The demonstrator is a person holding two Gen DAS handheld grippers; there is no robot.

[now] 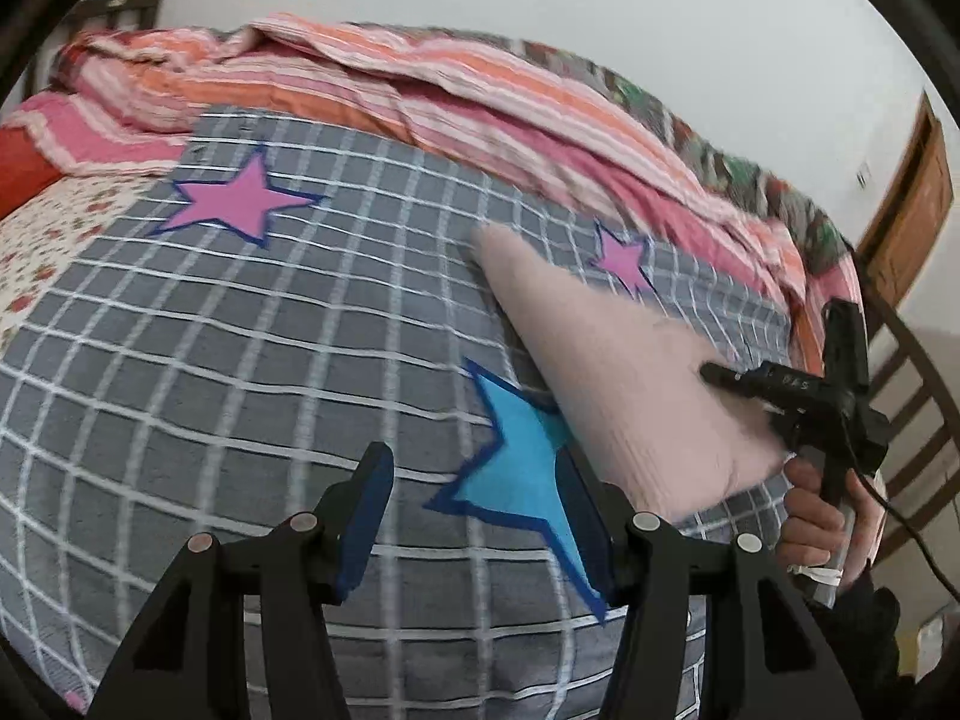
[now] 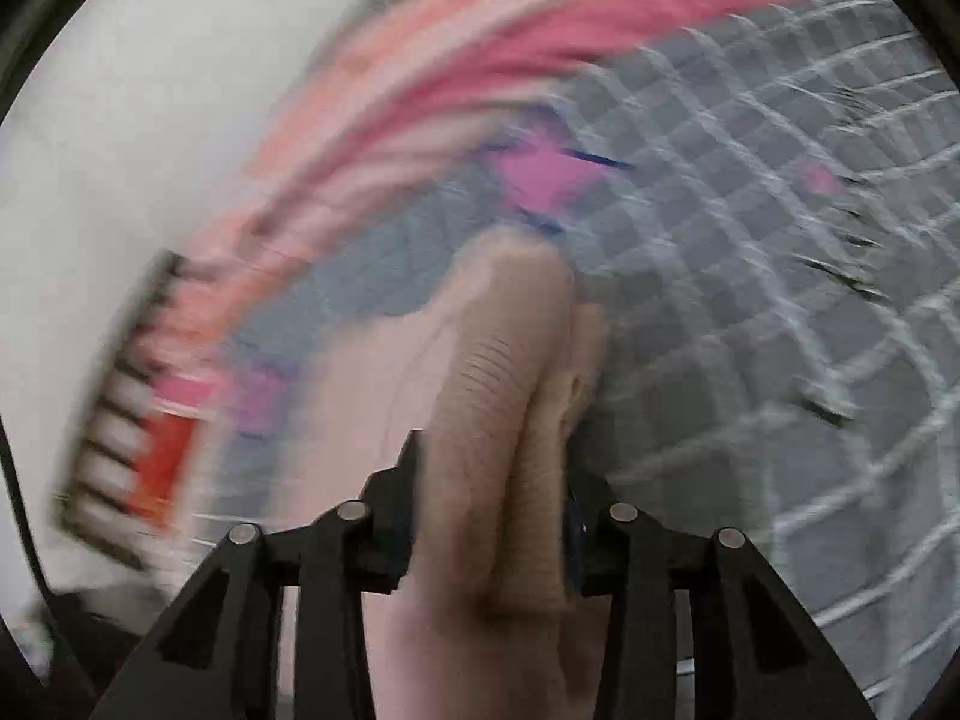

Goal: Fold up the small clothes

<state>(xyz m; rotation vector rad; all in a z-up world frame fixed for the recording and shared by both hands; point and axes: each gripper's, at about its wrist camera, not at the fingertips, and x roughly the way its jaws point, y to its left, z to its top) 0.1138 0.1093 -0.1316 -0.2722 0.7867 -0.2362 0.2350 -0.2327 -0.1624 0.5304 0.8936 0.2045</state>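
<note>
From where I sit, the fold looks only partly under way. The pink garment (image 1: 624, 372) lies on the grey checked bedspread (image 1: 240, 360) at the right of the left wrist view, one end reaching toward the small pink star (image 1: 624, 261), the other drawn up toward the right tongs (image 1: 729, 381). I judge that a flap is being carried over. No finished, flat packet shows anywhere, so the remaining folds and the smoothing are all left to do.

In the right wrist view the right tongs (image 2: 489, 516) are pinching the pink garment (image 2: 504, 390), which bunches into a thick doubled ridge running up the middle of the frame; the rest of that view is smeared, so I cannot tell how the far edge lies.

My left tongs (image 1: 474, 516) stand spread and hold nothing, hanging over the blue star (image 1: 522, 468) at lower centre, just beside the garment's near edge without touching it.

The cloth is pale pink, soft and finely ribbed, limp enough to sag where it is lifted. A striped pink quilt (image 1: 360, 84) is heaped along the top of the bed.
</note>
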